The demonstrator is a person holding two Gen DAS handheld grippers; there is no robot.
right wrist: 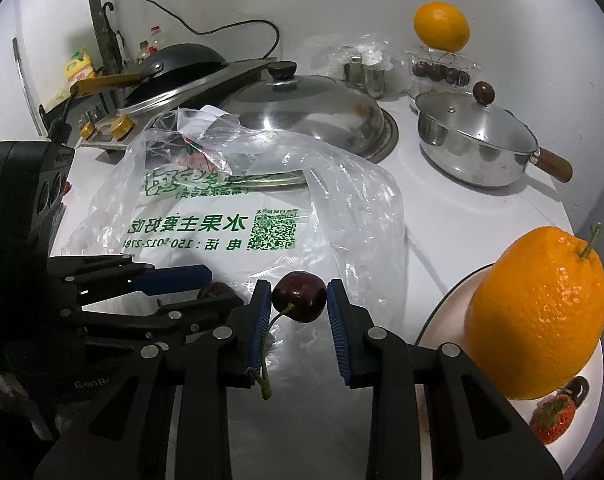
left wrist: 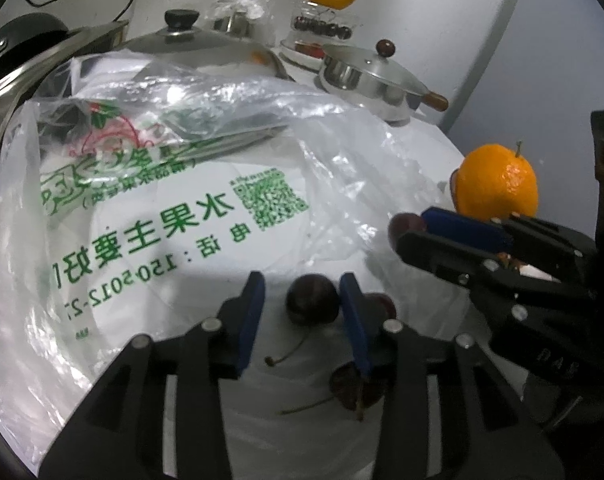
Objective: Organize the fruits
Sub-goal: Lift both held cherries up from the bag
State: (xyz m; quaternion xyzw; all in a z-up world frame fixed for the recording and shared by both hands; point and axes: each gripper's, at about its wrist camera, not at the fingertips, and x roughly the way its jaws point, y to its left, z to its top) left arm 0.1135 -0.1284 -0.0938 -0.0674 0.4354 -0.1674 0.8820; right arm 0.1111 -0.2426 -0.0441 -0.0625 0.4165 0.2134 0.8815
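Clamped from both sides, the jaws of the right gripper (right wrist: 298, 284) pinch a cherry (right wrist: 299, 298) across its widest part, with its stem trailing loose below the left pad. Gripping the round body rather than the stem looks sensible, since the stem would let the fruit swing or snap off.

The left gripper (left wrist: 302, 278) sits just beside it. Its jaws are apart around a second cherry (left wrist: 312, 302). That fruit touches or nearly touches the right pad, but there is a clear gap to the left one, so nothing is squeezed and the cherry seems to rest on the surface (right wrist: 482, 216). Two more cherries (left wrist: 358, 392) lie close under that gripper.

All of this happens on the crumpled bag (right wrist: 261, 216) with green print, spread flat across the near middle of the surface. I'd guess the fruit came out of it, which would explain why the cherries are scattered on the plastic.

Along the near right edge of the surface sits a plate (right wrist: 442, 312), which looks like the collecting spot. It already carries an orange (right wrist: 538, 316), a strawberry (right wrist: 552, 420) and a dark cherry half hidden behind them. My guess is that the clamped cherry is headed there, and the orange crowds the plate's near side, so a free patch of rim would be the safer place to set it.

Toward the back edge stand a lidded pot (right wrist: 474, 144) and a big domed lid (right wrist: 306, 112), well clear of the work.
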